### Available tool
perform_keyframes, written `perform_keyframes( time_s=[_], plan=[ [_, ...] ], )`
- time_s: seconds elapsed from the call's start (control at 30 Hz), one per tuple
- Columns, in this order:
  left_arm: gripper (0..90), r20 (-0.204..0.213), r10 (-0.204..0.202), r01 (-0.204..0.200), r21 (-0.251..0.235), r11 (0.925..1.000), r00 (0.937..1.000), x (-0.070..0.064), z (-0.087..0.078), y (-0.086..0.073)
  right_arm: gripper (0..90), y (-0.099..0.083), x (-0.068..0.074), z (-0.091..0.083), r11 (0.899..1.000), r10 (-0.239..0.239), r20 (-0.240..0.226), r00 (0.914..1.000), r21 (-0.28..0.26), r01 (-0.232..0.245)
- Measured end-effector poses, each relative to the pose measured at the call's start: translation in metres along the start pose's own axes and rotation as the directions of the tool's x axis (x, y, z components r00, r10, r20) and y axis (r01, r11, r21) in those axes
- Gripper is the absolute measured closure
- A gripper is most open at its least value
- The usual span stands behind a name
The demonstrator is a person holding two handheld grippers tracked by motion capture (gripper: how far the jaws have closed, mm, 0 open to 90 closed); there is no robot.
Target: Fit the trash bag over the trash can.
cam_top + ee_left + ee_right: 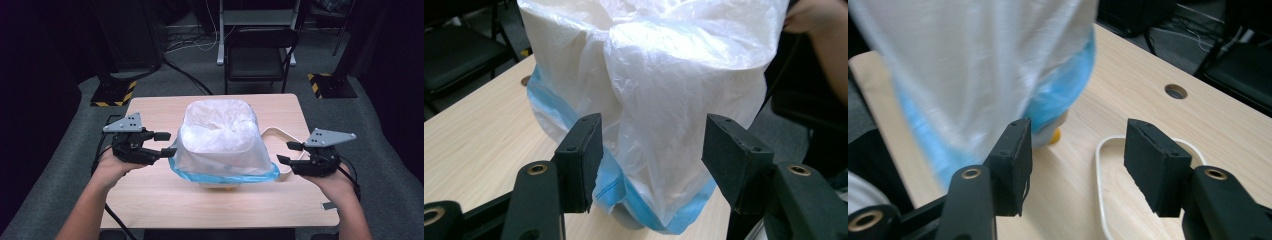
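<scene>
Bag's draped over the bin, both grippers parked at its sides with nothing in them

High view: one small bin (220, 184) sits mid-table with one white plastic bag (220, 135) pulled down over it, its blue hem hanging near the tabletop, so I'd say the lining is mostly done and what's left is tidying or tucking that edge. The left gripper (166, 144) is just beside the bag's left side, jaws apart; the right gripper (289, 152) sits near the right side, also spread and empty. One white ring (280, 134) lies on the table (150, 195) behind the bag. Left gripper view: the two jaws stand wide with the bag (659, 100) right ahead, not pinched. Right gripper view: jaws wide, the bag (973, 75) blurry at the left, the ring (1100, 165) lying flat between the jaws.
</scene>
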State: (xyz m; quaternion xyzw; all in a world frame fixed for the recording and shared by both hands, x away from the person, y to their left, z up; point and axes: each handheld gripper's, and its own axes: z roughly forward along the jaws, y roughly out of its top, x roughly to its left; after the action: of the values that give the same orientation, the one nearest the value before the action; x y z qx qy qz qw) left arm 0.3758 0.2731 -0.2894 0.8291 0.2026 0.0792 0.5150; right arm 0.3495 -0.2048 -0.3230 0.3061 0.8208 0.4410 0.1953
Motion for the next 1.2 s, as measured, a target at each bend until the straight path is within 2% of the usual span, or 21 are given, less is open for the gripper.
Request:
perform_keyframes(
  time_s=[0.03,0.07,0.1,0.17,0.27,0.33,0.43,0.57,0.67,0.77,0.9,0.97,1.0,1.1,1.2],
  plan=[
    [41.0,0.006,-0.007,0.007,-0.013,0.9999,1.0,0.0,0.0,-0.002,44.4,0.002,-0.003,0.005,1.0,0.008,0.002,1.0,-0.008,-0.008],
    [41.6,0.006,-0.011,0.011,-0.024,0.9996,0.9999,0.001,-0.001,-0.004,45.2,0.004,-0.008,0.013,0.998,0.027,0.002,0.9996,-0.049,-0.027],
    [41.6,0.005,-0.018,0.019,-0.033,0.9993,0.9998,0.001,-0.001,-0.006,45.2,0.004,-0.008,0.013,0.998,0.027,0.002,0.9996,-0.049,-0.027],
    [42.1,-0.022,-0.013,0.013,-0.02,0.9997,0.9997,0.001,-0.001,-0.009,45.2,0.006,-0.013,0.022,0.996,0.043,0.016,0.9989,-0.075,-0.042],
    [43.2,-0.023,-0.025,0.025,-0.014,0.9996,0.9994,0.002,-0.002,-0.013,45.1,0.005,-0.017,0.031,0.996,0.052,0.048,0.9975,-0.074,-0.049],
    [43.1,-0.036,-0.028,0.027,-0.009,0.9996,0.999,0.001,-0.003,-0.016,44.2,0.002,-0.019,0.036,0.997,0.055,0.072,0.9959,-0.066,-0.05],
    [42.9,-0.061,-0.035,0.034,-0.012,0.9993,0.9975,0.0,-0.005,-0.019,45.3,-0.003,-0.021,0.043,0.997,0.063,0.069,0.9956,-0.057,-0.059],
    [42.5,-0.051,-0.042,0.041,-0.023,0.9989,0.9978,0.0,-0.005,-0.023,46.9,-0.012,-0.024,0.051,0.999,0.026,0.081,0.9963,-0.023,-0.024],
    [42.0,-0.056,-0.049,0.048,-0.025,0.9985,0.9972,0.001,-0.004,-0.026,46.6,-0.021,-0.029,0.057,0.999,0.039,0.094,0.9949,0.005,-0.04],
    [41.1,-0.069,-0.053,0.053,-0.014,0.9985,0.9962,0.001,-0.003,-0.027,47.8,-0.031,-0.036,0.064,0.997,0.072,0.077,0.9945,0.024,-0.074],
    [40.9,-0.063,-0.066,0.063,-0.036,0.9973,0.9958,0.0,0.0,-0.032,51.3,-0.044,-0.04,0.075,0.994,0.088,0.065,0.994,0.057,-0.092],
    [40.8,-0.063,-0.068,0.066,-0.043,0.9969,0.9957,0.0,0.001,-0.034,52.2,-0.051,-0.04,0.08,0.995,0.084,0.099,0.9915,0.053,-0.09],
    [40.8,-0.067,-0.068,0.065,-0.043,0.9969,0.9954,-0.001,0.0,-0.034,53.0,-0.055,-0.04,0.083,0.994,0.089,0.099,0.9911,0.055,-0.095],
    [39.5,-0.073,-0.064,0.061,-0.046,0.9971,0.9953,-0.003,-0.001,-0.035,53.8,-0.064,-0.041,0.092,0.994,0.064,0.093,0.9937,0.08,-0.071],
    [39.6,-0.08,-0.059,0.056,-0.044,0.9975,0.9951,-0.005,-0.003,-0.036,53.5,-0.07,-0.043,0.098,0.992,0.069,0.09,0.9935,0.096,-0.078]
  ],
)
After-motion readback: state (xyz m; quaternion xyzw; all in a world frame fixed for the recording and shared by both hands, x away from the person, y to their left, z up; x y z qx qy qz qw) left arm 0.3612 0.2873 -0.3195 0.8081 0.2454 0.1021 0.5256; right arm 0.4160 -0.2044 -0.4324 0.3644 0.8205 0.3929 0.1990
